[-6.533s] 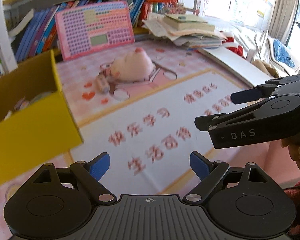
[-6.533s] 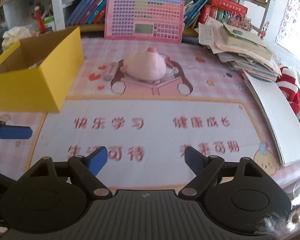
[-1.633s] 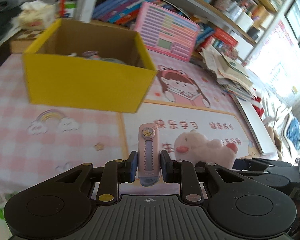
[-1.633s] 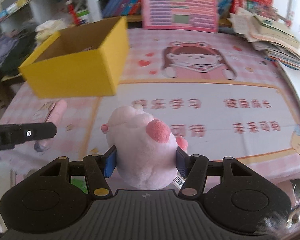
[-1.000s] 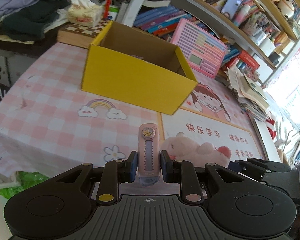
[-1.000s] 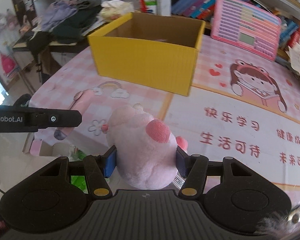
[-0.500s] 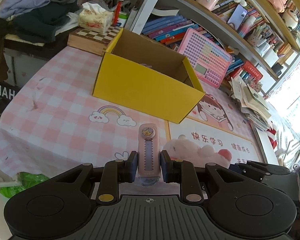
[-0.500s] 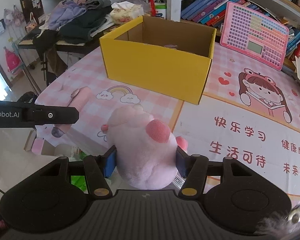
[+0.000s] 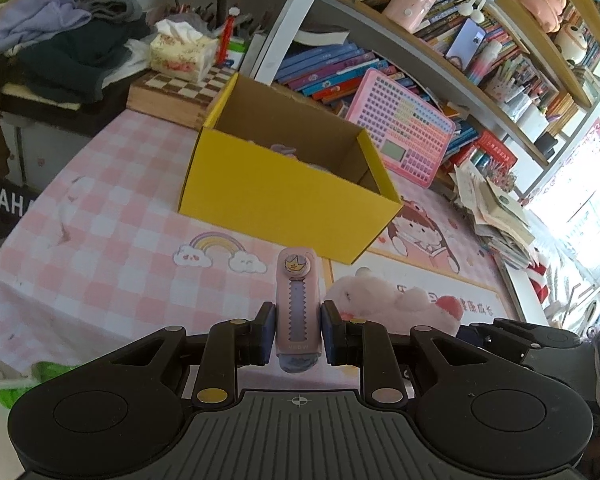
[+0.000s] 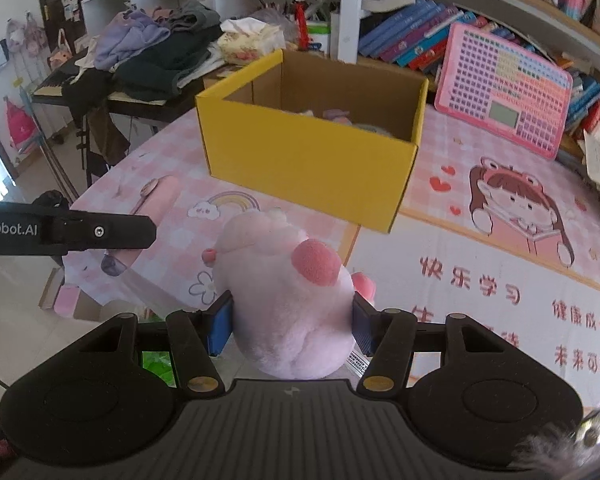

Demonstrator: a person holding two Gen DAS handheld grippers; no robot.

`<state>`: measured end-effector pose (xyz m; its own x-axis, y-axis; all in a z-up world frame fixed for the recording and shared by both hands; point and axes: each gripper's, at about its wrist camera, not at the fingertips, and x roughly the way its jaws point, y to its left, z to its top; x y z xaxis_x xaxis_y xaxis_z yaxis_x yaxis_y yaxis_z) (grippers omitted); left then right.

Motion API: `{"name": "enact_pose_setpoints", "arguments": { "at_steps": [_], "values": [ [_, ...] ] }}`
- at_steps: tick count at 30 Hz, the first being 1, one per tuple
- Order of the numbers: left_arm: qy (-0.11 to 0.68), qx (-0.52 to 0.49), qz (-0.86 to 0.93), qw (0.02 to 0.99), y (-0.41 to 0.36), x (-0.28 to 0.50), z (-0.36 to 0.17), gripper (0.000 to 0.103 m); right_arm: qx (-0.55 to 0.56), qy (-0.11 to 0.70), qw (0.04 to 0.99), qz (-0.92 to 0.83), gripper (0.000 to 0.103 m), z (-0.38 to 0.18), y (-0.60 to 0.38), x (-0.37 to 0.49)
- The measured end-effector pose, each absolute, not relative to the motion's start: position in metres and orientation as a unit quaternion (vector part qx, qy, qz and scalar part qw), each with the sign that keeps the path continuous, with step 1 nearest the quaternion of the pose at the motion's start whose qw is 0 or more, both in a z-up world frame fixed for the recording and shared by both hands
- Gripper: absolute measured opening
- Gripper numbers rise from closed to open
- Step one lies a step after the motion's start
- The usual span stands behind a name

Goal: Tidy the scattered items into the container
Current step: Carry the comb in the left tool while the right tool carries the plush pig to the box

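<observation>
My left gripper (image 9: pixel 298 332) is shut on a small pink case with a crown badge (image 9: pixel 298 300), held in the air in front of the open yellow cardboard box (image 9: pixel 276 196). My right gripper (image 10: pixel 292 324) is shut on a pink plush pig (image 10: pixel 288 292), also held up short of the box (image 10: pixel 308 164). The pig shows low right in the left wrist view (image 9: pixel 388 300). The pink case shows at the left in the right wrist view (image 10: pixel 156 200). Several small items lie inside the box, mostly hidden by its walls.
The table has a pink checked cloth (image 9: pixel 100 248) and a printed mat (image 10: pixel 500 272). A pink toy keyboard (image 10: pixel 504 84) leans on books behind the box. A book pile (image 9: pixel 496 216) lies at the right. Clothes (image 10: pixel 148 48) and a tissue box (image 9: pixel 180 56) sit behind left.
Both grippers picked up their items from the table and pulled back. Over the last second they have come a little closer to the yellow box, each holding its item.
</observation>
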<state>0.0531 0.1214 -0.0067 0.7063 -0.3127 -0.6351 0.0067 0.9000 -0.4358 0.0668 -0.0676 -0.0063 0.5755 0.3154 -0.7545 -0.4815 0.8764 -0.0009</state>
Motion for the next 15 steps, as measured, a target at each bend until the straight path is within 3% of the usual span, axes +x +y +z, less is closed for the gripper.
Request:
{"name": "enact_pose_setpoints", "arguments": {
  "at_steps": [15],
  "values": [
    [0.335, -0.179, -0.119, 0.917, 0.111, 0.097, 0.026, 0.023, -0.110, 0.354, 0.900, 0.230, 0.056, 0.032, -0.070, 0.105]
  ]
}}
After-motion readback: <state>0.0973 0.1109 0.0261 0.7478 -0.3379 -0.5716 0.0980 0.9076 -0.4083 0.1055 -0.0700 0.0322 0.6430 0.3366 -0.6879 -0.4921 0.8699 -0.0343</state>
